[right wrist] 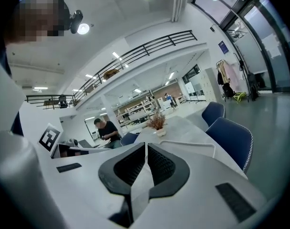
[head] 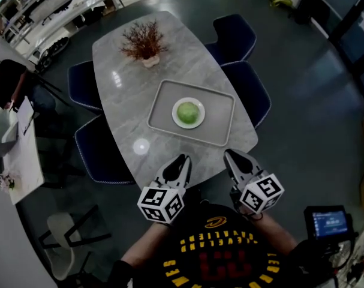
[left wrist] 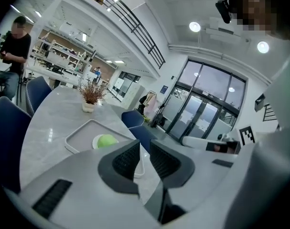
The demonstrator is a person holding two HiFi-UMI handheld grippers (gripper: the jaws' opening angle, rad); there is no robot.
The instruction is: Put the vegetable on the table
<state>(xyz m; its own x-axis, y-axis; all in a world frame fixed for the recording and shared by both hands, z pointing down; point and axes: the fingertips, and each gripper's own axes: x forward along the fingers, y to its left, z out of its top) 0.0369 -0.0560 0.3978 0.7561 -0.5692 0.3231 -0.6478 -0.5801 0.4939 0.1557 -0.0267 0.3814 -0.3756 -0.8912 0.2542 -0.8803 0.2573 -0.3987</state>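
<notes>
Dark grey floor lies all around a long grey marble table (head: 122, 95) with round corners, and dark blue chairs (head: 235, 35) stand along its sides; on the table sits a flat grey square tray (head: 220, 110), and in the tray is a small white plate (head: 175, 119); the round green vegetable (head: 188, 111) sits in the middle of that plate; a dry reddish-brown plant in a white pot (head: 144, 41) stands on the table beyond the tray; the left gripper (head: 183, 159) and the right gripper (head: 229, 155) are both at the near edge of the table, side by side, pointing toward the tray, and the vegetable is apart from both of them, a little way ahead and between them; in the left gripper view the left gripper (left wrist: 145, 140) has its jaws a little bit apart with nothing in the gap, and the vegetable (left wrist: 105, 140) peeks out just left of them; in the right gripper view the right gripper (right wrist: 145, 144) has its jaw tips together and holds nothing; there the gripper's body hides the plate and vegetable, and only the tray's rim (right wrist: 202, 144) shows; a person in a black top (head: 5, 80) is cut off at the left edge.
</notes>
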